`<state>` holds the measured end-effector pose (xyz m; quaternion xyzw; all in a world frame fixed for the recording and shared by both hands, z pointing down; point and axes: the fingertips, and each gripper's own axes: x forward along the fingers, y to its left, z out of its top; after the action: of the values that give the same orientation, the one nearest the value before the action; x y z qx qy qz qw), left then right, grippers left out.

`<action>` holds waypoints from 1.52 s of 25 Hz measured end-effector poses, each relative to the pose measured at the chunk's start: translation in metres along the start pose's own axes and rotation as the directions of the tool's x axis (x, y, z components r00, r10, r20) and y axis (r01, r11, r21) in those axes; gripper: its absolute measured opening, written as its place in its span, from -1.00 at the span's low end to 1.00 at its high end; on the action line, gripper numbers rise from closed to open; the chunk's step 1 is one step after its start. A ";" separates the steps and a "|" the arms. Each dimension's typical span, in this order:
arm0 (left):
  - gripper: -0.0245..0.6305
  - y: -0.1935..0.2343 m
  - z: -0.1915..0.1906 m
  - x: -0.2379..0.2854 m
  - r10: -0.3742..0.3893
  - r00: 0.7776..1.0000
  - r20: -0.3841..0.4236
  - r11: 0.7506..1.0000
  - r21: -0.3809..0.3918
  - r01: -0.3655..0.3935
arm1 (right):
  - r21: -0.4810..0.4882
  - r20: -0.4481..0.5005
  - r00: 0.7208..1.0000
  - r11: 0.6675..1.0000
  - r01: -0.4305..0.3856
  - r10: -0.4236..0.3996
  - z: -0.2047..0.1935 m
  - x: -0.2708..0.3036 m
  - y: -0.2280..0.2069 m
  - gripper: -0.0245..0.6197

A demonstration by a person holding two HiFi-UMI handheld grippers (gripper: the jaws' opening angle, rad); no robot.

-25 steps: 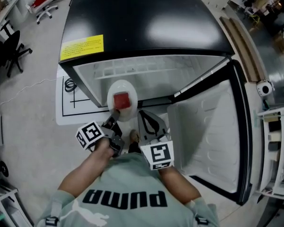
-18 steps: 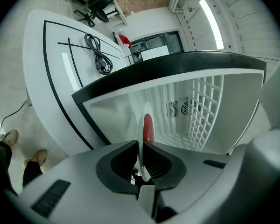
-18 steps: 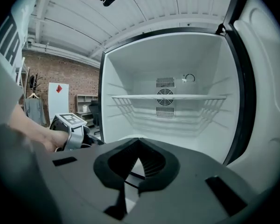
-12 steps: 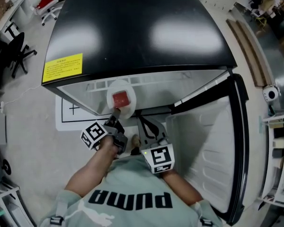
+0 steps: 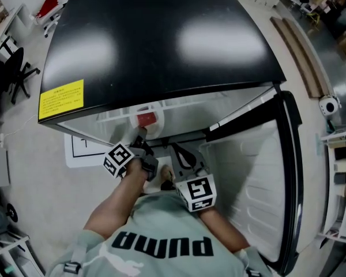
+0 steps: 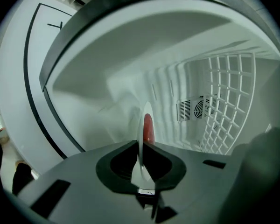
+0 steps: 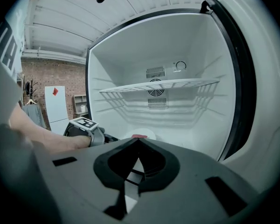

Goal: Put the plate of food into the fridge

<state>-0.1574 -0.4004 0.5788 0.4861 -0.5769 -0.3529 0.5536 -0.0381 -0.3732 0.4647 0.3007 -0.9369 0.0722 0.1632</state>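
Head view: the plate (image 5: 144, 112) with its red food (image 5: 146, 119) now sits half under the front edge of the fridge (image 5: 161, 45), where a second ago it hung in full sight before the opening. It is passing into the compartment, and I judge that mainly the set-down remains. The left gripper (image 5: 139, 138) has its jaws clenched on the plate's near rim. The right gripper (image 5: 181, 153) waits just beside it, jaws together on nothing. The yellow label (image 5: 60, 98) sits lower and further left than before. The open door (image 5: 254, 178) stays at the right.
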 end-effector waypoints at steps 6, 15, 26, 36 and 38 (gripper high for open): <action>-0.84 0.013 -0.003 0.016 0.033 0.999 0.011 0.999 -0.026 -0.033 | 0.020 -0.032 0.999 1.000 0.010 -0.010 -0.005 -0.001 -0.005 -0.91; -0.84 0.014 0.001 0.027 0.091 0.995 0.045 0.995 -0.039 -0.089 | 0.047 -0.043 0.999 0.999 0.017 -0.015 -0.014 -0.002 -0.008 -0.91; -0.84 0.016 0.004 0.026 0.195 0.978 0.067 0.979 0.039 -0.198 | 0.105 -0.048 0.999 0.994 0.005 0.000 -0.017 -0.007 -0.006 -0.91; -0.44 0.006 0.004 0.029 0.284 0.956 0.076 0.882 0.370 -0.292 | 0.129 -0.007 1.000 0.992 0.005 -0.004 -0.012 -0.007 -0.008 -0.91; -0.44 0.006 0.002 0.026 0.323 0.943 0.072 0.830 0.458 -0.320 | 0.129 0.001 1.000 0.992 0.005 -0.005 -0.011 -0.008 -0.009 -0.91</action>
<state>-0.1584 -0.4241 0.5921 0.5015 -0.7154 -0.1048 0.4751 -0.0243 -0.3736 0.4729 0.3132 -0.9295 0.1320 0.1431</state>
